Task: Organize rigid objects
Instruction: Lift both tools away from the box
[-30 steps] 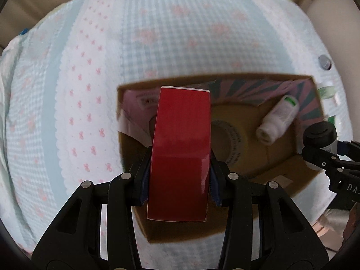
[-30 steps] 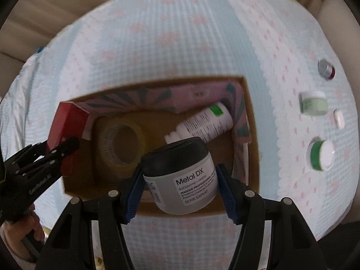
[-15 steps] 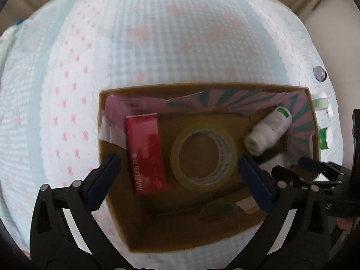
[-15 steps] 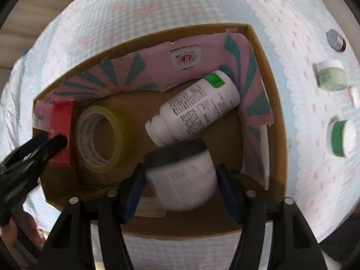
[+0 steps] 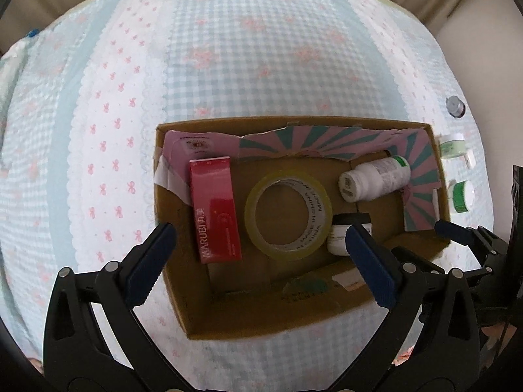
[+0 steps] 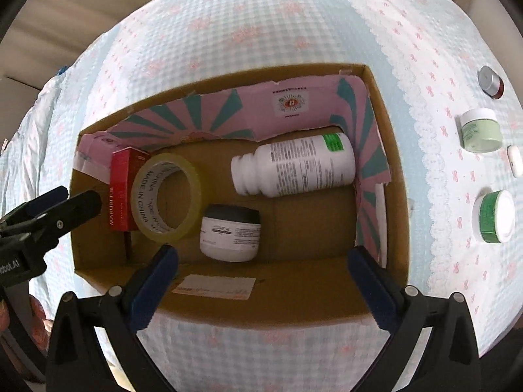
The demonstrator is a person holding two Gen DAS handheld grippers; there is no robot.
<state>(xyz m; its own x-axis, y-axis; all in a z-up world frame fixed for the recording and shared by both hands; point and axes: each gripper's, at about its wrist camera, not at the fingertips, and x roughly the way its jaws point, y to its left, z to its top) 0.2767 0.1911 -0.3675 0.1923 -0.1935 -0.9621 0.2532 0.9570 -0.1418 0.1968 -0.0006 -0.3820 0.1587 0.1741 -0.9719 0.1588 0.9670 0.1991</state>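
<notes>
Jars left outside the cardboard box [image 6: 385, 170] are what your next move turns on: green-lidded jar [image 6: 495, 216], pale green jar [image 6: 480, 129], a small white item [image 6: 515, 160] and a silver-capped red jar [image 6: 490, 81], all on the checked bedspread [image 6: 261, 26], off to the right of your right jaws and well beyond the box wall. They run in a line away from you, the green-lidded one closest. Your right gripper [image 6: 261, 281] is plainly the nearer one; the left gripper [image 5: 255, 261] sits over the box's left half.

Both sets of jaws stand wide, holding nothing.

Inside the box: red carton [image 5: 215, 209] lying flat, long axis pointing away from the left jaws; tape roll [image 5: 287, 214] beside it; grey-lidded jar [image 6: 230, 232] just ahead of the right jaws; white bottle [image 6: 294, 166] on its side behind it.

Change from a second ago: then the left jaws clamped the red carton and the right jaws the grey-lidded jar; both are now released into the box.
</notes>
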